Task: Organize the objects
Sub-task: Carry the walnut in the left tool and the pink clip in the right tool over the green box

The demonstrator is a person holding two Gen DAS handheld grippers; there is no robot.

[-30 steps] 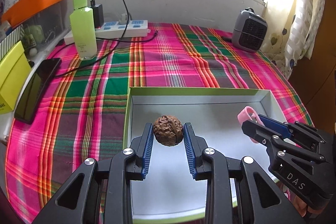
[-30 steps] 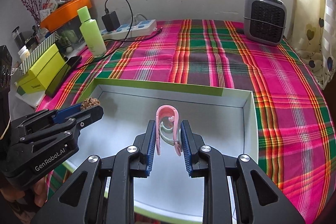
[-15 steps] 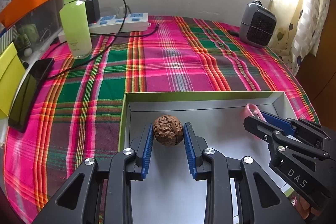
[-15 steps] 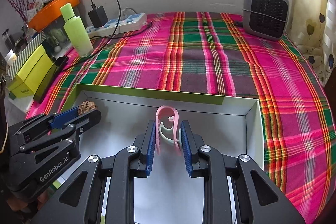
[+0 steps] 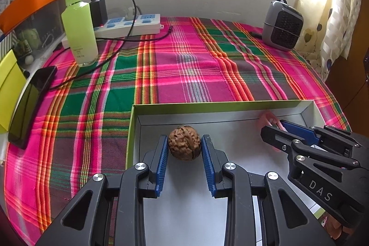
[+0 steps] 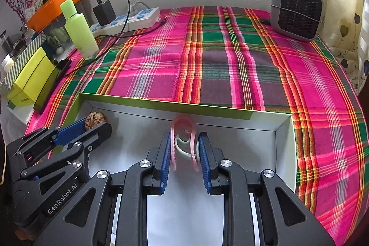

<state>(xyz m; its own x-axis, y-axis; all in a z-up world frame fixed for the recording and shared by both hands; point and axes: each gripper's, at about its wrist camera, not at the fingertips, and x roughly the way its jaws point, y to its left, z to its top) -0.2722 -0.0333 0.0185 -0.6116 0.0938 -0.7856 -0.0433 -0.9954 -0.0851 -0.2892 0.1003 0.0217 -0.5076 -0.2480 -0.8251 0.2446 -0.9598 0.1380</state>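
A brown walnut (image 5: 184, 142) sits pinched between the blue pads of my left gripper (image 5: 184, 144), which is shut on it over the left part of a shallow box (image 5: 207, 105) with a green rim and grey floor. My right gripper (image 6: 184, 144) is shut on a pink clip (image 6: 183, 128) with a pale green inner piece, held over the box's middle near its far wall (image 6: 161, 103). In the left wrist view the right gripper (image 5: 272, 128) enters from the right with the pink clip (image 5: 265, 118) blurred at its tip. The walnut (image 6: 95, 119) and left gripper (image 6: 92, 123) show at the left of the right wrist view.
The box lies on a pink and green plaid cloth (image 5: 184, 66). Behind it stand a green bottle (image 5: 79, 24), a power strip (image 5: 129, 24) with a charger and cable, and a small grey heater (image 5: 282, 24). A black phone (image 5: 30, 103) and a yellow box (image 6: 30, 82) lie at the left.
Both grippers have shifted a little toward the near side of the box, so its far wall sits farther ahead. Each keeps its grip; the pink clip now looks blurred.
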